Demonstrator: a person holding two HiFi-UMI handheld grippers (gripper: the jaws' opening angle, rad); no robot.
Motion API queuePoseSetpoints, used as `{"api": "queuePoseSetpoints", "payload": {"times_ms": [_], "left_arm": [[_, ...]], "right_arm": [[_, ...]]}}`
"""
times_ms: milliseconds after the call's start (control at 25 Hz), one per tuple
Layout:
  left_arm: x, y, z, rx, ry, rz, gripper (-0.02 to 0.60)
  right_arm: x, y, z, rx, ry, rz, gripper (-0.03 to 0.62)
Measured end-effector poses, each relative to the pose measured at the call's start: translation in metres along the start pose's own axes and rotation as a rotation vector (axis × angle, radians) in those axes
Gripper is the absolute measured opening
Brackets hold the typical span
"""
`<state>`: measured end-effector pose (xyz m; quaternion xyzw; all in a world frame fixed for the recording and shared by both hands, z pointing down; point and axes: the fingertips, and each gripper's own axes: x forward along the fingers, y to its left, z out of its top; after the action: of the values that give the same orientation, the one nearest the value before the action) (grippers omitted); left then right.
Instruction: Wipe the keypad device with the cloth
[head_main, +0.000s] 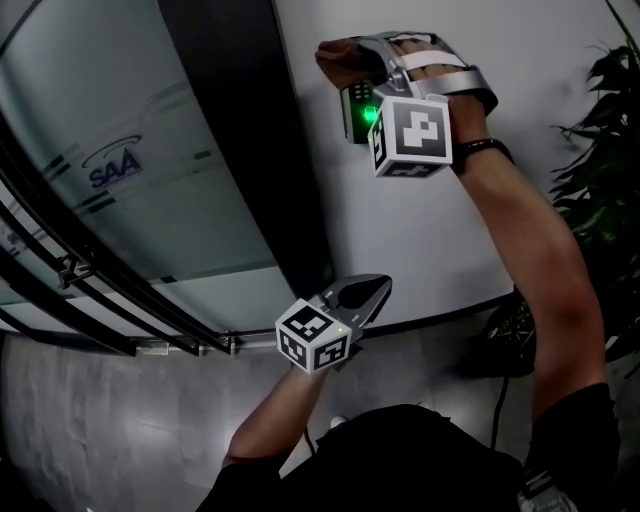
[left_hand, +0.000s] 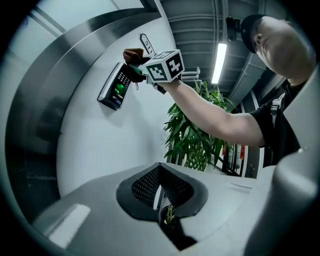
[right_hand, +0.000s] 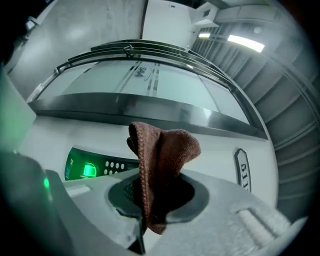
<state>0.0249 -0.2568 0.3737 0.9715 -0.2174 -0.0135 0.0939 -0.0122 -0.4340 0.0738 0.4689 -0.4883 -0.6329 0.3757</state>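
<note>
Left gripper (head_main: 366, 294) low, jaws together, nothing held. Right gripper (right_hand: 150, 200) raised, clamped on brown cloth (right_hand: 167, 147). Cloth sits by the top end of the keypad device (right_hand: 92, 169) on the white wall (head_main: 480, 260); contact unclear.

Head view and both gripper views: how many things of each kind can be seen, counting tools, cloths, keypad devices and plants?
tools: 2, the left tool and the right tool
cloth: 1
keypad device: 1
plant: 1
total: 5
</note>
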Motion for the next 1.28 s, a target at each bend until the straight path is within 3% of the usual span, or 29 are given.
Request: {"api": "queuePoseSetpoints", "payload": {"times_ms": [440,1280], "left_arm": [[-0.004,0.008,0.001,-0.009,-0.007,0.011,0.017],[-0.014,0.005,-0.01,-0.025,0.008,0.025,0.017]], "right_arm": [[0.004,0.013,-0.001,-0.048,0.024,-0.021,0.048],[-0.014,0.082,0.003,0.037,0.007,0.116,0.048]]}}
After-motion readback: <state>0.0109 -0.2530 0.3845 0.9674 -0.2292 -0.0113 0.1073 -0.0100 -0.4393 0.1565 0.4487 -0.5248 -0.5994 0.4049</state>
